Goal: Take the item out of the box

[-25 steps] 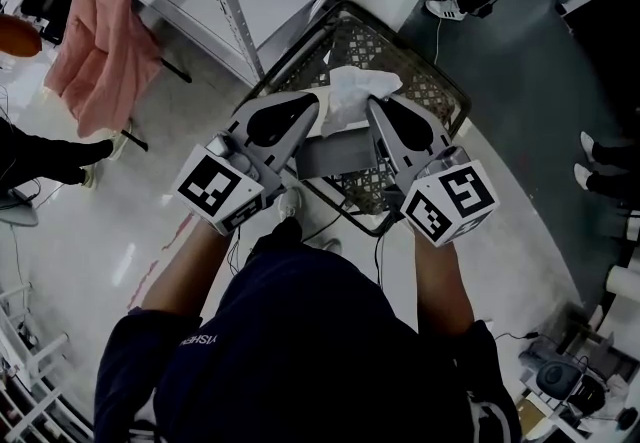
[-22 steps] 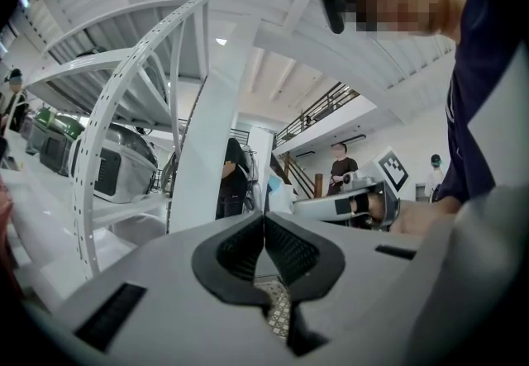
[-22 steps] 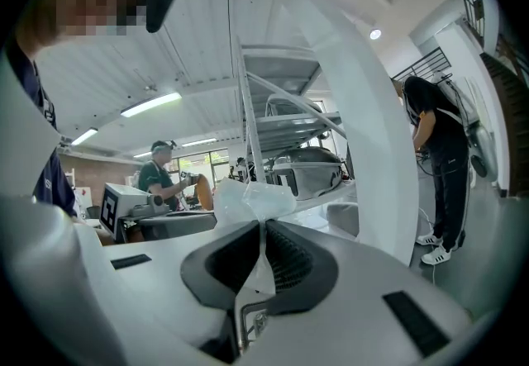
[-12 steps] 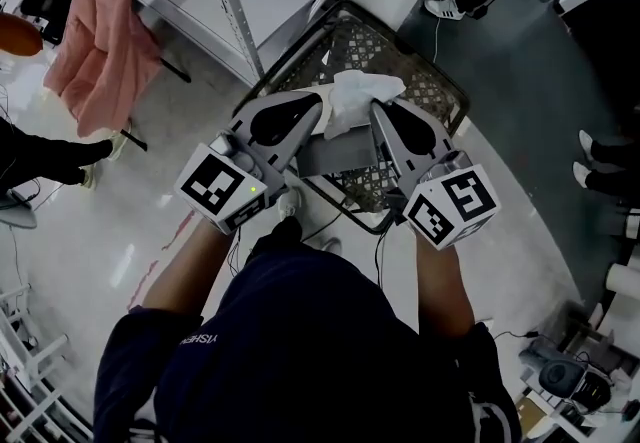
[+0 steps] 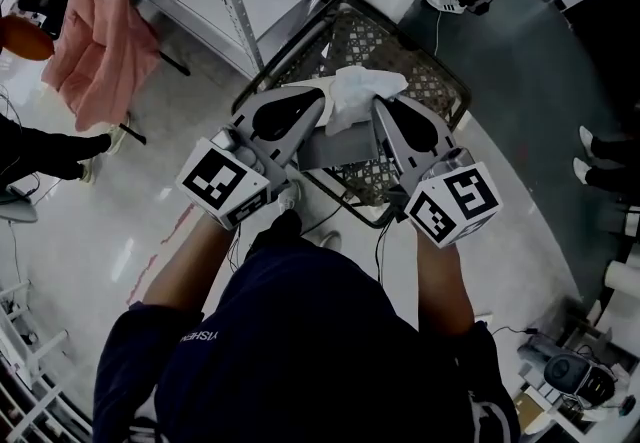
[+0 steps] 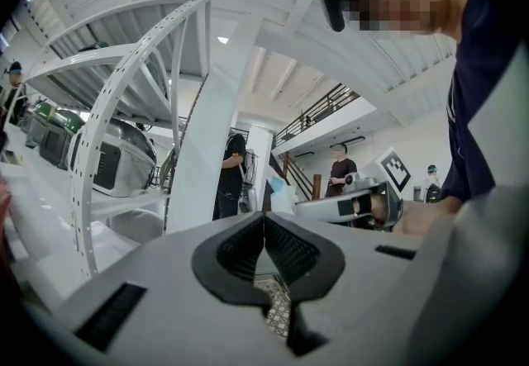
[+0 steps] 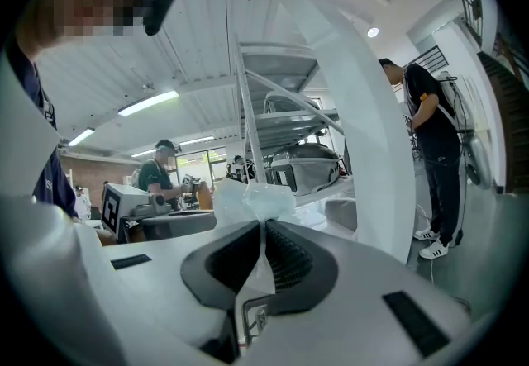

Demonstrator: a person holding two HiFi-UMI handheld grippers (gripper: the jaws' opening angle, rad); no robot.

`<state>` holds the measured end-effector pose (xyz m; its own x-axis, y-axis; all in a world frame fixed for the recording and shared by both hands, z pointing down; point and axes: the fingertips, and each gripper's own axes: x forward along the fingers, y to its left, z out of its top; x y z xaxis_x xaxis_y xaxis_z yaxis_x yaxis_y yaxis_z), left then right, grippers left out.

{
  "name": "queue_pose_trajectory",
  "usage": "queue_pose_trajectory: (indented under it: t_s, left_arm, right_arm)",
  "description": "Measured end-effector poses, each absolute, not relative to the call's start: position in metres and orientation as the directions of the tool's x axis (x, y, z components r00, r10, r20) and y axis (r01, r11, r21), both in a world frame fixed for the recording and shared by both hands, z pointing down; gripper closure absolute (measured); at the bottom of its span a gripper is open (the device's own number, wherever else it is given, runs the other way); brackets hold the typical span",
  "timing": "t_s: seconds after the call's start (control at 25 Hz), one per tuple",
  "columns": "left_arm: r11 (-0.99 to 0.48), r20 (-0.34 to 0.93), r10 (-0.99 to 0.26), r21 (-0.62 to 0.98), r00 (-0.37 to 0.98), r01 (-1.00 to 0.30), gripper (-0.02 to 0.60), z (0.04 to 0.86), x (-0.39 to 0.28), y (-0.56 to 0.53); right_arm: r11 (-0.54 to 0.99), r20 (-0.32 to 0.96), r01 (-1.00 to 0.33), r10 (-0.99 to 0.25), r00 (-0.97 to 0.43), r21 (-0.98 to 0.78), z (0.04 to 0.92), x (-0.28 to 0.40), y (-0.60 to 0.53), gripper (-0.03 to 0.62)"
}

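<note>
Right gripper (image 7: pixel 263 228) had its jaws pressed onto the item (image 7: pixel 248 199), a white, crinkly, film-like bundle. We saw only a thin fold between the pads, with the bulk bunched above the tips. In the head view the item (image 5: pixel 360 86) sat at the far end of the grey box (image 5: pixel 335 144), between the two gripper noses and over the wire basket (image 5: pixel 455 81). We couldn't tell how much of it was inside the box.

Left gripper (image 6: pixel 264 220) had its jaws together, and we saw nothing between the pads, only basket mesh through the gap below. In the head view the left gripper (image 5: pixel 322 96) lay alongside the box. We couldn't confirm any contact.

Risks as we judged them:
- The pinch was thin and the film slick, so a quick pull could slide it out of the pads or tear it.
- Nothing visibly clamped the box, so if the item snagged on the box edge, the box could ride up with it or tip.
- If either one let go, it would drop into the basket.
- The two noses were close together, so swinging the right gripper (image 5: pixel 378 103) outward could knock the box.
</note>
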<state>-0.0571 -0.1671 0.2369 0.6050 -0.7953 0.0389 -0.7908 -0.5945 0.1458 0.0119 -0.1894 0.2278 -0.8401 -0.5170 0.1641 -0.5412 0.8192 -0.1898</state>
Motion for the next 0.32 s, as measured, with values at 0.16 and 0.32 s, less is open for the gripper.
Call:
queue_pose_trajectory:
  t_s: [0.16,0.32]
  left_arm:
    - [-0.601,0.037,-0.79,0.149,0.611,-0.786,0.571,0.2365,-0.0559,-0.1696]
    - [-0.597,0.044,-0.792,0.153,0.609,-0.787,0.571,0.2402,-0.0575,-0.1725]
  right_arm:
    - [0.818,0.17,-0.542,-0.516,-0.839,-0.193,0.2278,0.0122,-0.193,0.556]
    - [0.816,0.171,-0.543,-0.517,-0.839,-0.196,0.2321,0.0119,-0.1964,0.556]
